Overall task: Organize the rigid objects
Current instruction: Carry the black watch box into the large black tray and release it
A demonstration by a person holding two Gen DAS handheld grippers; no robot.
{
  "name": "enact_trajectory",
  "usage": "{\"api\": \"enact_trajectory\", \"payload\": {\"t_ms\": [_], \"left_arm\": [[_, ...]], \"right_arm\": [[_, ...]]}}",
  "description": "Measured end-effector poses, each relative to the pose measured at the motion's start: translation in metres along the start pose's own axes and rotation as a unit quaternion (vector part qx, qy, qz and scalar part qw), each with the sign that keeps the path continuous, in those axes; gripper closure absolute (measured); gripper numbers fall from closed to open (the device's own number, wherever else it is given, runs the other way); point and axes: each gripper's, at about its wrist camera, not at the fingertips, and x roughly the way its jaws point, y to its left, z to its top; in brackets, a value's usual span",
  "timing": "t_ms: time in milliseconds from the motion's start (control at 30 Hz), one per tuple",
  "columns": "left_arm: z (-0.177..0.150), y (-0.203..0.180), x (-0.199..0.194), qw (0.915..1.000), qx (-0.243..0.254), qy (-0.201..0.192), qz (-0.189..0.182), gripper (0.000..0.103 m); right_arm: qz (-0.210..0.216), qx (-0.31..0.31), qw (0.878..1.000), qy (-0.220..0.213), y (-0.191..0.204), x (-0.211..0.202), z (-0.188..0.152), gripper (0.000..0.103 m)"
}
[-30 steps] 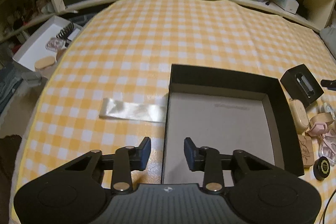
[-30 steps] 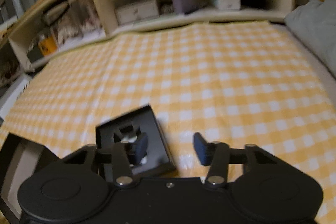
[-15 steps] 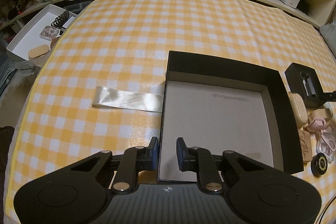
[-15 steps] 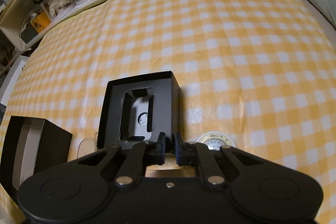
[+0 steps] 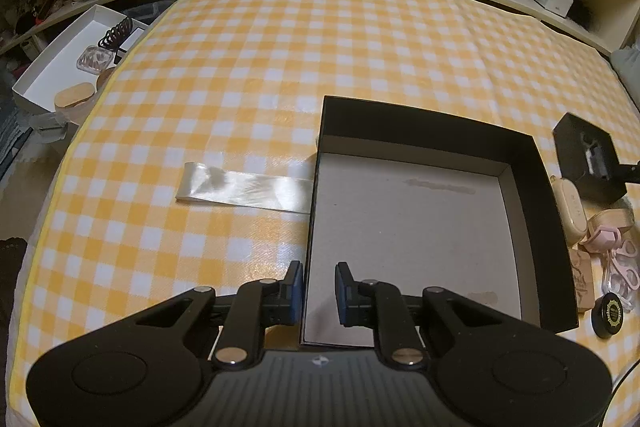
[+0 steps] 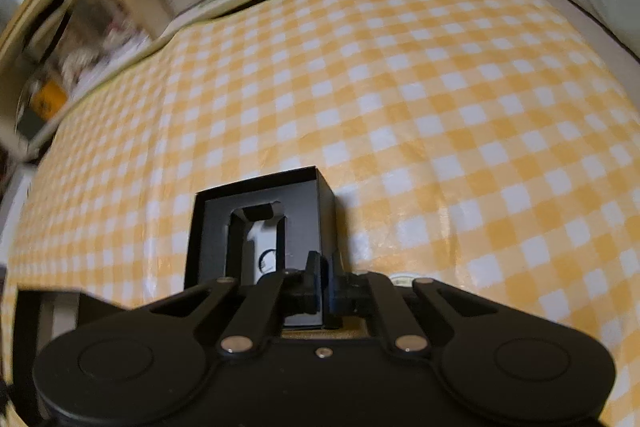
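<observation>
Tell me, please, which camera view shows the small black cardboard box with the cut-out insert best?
The right wrist view: the small black cardboard box fills its centre, cut-out insert visible, right gripper clamped on its wall. The left wrist view shows it small and distorted at the right edge.
</observation>
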Motion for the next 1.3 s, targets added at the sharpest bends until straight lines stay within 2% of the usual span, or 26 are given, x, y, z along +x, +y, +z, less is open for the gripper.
{"api": "enact_trajectory", "payload": {"t_ms": [167,300,433,600,767,933,1067,1300], "left_arm": [[-0.001,0.001,0.000,1.0000,-0.001,-0.001,-0.002,0.085],[-0.001,0.001,0.000,1.0000,-0.002,-0.001,-0.002,0.085],[-0.002,0.003,-0.001,1.0000,-0.007,0.000,-0.002,0.094],[-0.001,0.006,-0.001,0.9999,-0.014,0.002,-0.005,0.097],[-0.002,0.006,-0.001,0.9999,-0.013,0.001,-0.004,0.099],[-0.001,0.005,-0.001,1.0000,-0.007,0.001,0.000,0.100],[-0.002,0.001,-0.001,0.9999,0.012,0.003,0.009,0.101],[-0.004,0.003,0.000,0.9998,0.017,0.009,0.009,0.101]], "right_arm": [[0.011,0.034,0.999,-0.021,-0.007,-0.016,0.003,0.099],[0.048,0.050,0.997,-0.038,0.003,-0.036,0.002,0.099],[0.102,0.054,0.992,-0.044,0.029,-0.058,-0.004,0.099],[0.165,0.043,0.985,-0.033,0.072,-0.081,-0.023,0.099],[0.204,0.014,0.979,-0.001,0.115,-0.087,-0.051,0.099],[0.199,-0.011,0.980,0.027,0.152,-0.078,-0.074,0.099],[0.160,-0.035,0.985,0.044,0.176,-0.065,-0.090,0.098],[0.132,-0.040,0.989,0.062,0.205,-0.037,-0.119,0.096]]}}
